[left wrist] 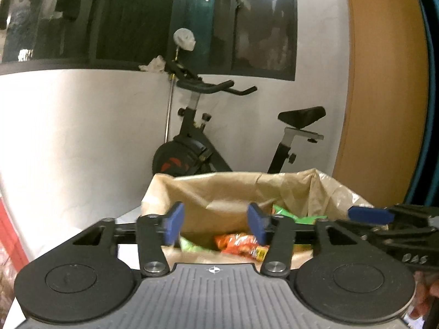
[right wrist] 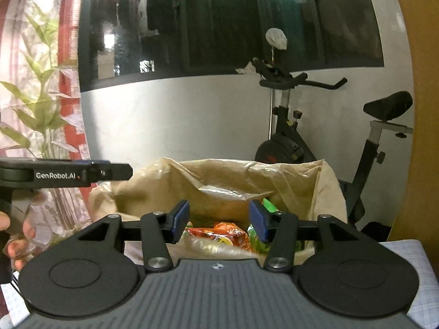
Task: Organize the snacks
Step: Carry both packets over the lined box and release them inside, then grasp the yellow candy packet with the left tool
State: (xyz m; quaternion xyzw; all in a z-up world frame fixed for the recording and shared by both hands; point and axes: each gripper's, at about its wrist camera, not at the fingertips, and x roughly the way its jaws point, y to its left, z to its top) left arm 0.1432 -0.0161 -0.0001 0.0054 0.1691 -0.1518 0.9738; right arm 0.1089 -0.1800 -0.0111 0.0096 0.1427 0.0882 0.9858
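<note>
A tan plastic bag (left wrist: 219, 192) (right wrist: 225, 181) stands open in front of both grippers. Inside lie an orange snack packet (left wrist: 238, 242) (right wrist: 225, 233) and green packets (left wrist: 299, 216) (right wrist: 255, 235). My left gripper (left wrist: 216, 223) hovers above the bag's near rim, open, its blue pads apart with nothing pressed between them. My right gripper (right wrist: 219, 220) is also open over the bag mouth, empty. The right gripper's side (left wrist: 384, 219) shows at the right edge of the left wrist view. The left gripper's side (right wrist: 68, 174) shows at the left of the right wrist view.
An exercise bike (left wrist: 208, 137) (right wrist: 315, 137) stands behind the bag against a white wall (left wrist: 82, 137). A dark window (left wrist: 164, 19) runs above. A wooden panel (left wrist: 384, 82) rises at the right. Leafy wallpaper (right wrist: 35, 96) is at the left. A checked cloth (right wrist: 411, 260) covers the surface.
</note>
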